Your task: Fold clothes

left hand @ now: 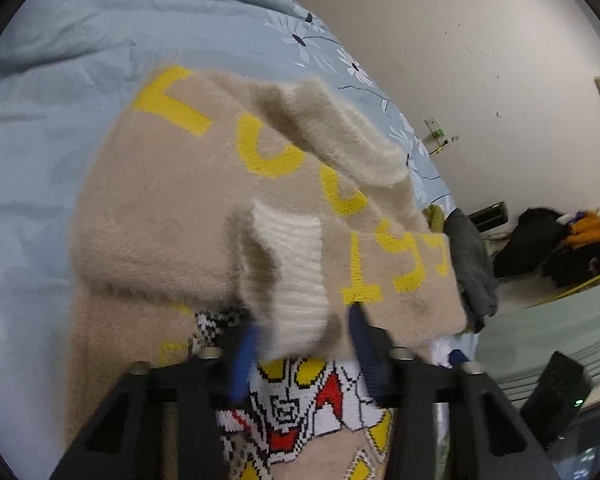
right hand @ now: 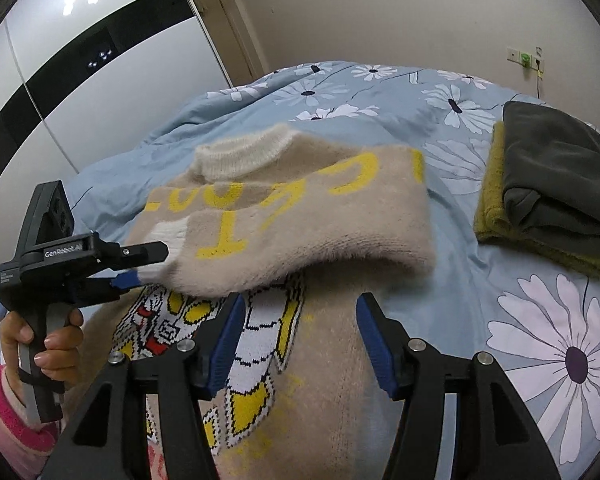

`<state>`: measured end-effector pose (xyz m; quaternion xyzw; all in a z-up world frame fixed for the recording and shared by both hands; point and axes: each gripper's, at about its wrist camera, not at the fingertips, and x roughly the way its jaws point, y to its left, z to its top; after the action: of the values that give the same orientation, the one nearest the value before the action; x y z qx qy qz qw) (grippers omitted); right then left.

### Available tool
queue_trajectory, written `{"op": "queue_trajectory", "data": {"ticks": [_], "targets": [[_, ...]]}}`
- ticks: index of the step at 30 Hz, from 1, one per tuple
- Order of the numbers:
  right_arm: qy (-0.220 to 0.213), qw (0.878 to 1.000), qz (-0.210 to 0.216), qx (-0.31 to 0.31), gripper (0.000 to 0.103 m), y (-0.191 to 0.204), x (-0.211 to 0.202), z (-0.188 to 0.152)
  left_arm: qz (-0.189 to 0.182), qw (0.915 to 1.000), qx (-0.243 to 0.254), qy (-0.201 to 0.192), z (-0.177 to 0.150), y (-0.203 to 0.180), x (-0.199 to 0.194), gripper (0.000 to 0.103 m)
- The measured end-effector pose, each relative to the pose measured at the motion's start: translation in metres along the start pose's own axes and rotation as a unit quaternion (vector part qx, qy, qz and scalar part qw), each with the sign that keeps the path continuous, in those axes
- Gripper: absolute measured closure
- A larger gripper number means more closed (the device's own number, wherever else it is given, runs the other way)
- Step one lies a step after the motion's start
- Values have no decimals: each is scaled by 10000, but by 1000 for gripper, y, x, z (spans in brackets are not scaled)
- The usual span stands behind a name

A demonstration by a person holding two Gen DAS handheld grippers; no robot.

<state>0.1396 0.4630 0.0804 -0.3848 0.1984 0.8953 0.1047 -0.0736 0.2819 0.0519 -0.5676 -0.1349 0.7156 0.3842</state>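
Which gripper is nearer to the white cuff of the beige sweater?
Left. The left gripper has the white cuff between its jaws. The right gripper hovers open over the sweater body, apart from the cuff.
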Motion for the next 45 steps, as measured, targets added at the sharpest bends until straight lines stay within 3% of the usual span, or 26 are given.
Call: {"op": "queue_trajectory", "data": {"ticks": [1,3,8,11,14,20,25,30,34,39,41,45], "targets": [[5,10000,-2,2,44,0,0,0,53,10000,67,-21,1,-3,1,83],[27,10000,-15,34,44,-2,0,-1,162,9996,199,-105,2,-8,3,90],[7,10000,-29,88,44,-7,-3,-3,212,9962,574,-623,10,-20,-18,93],[9,10000,-44,-20,44,-7,-6,0,107,9902,782,-1155,23,-23,-54,93],[-51,9999,52,-129,44,-3,-10,7,87,9859,877,-1423,32,-14,-80,93],[-79,9986,125,-508,44,15,4,40,432,9950,258,-862,37,40,-55,93],[87,9957,134,-913,44,22,23,59,415,9947,297,-889,36,49,-51,93],[559,9975,34,-420,44,-7,59,60,579,9952,321,-718,39,58,-36,93],[705,9966,-27,-418,44,-15,72,54,429,9969,56,-658,42,68,-30,90],[658,9977,34,-163,44,-18,57,54,339,9980,111,-526,38,59,-43,89],[560,9983,94,-130,44,-15,42,52,318,9979,186,-524,33,54,-55,84],[484,9983,212,-233,44,-7,11,31,322,9976,237,-560,15,54,-82,59]]}}
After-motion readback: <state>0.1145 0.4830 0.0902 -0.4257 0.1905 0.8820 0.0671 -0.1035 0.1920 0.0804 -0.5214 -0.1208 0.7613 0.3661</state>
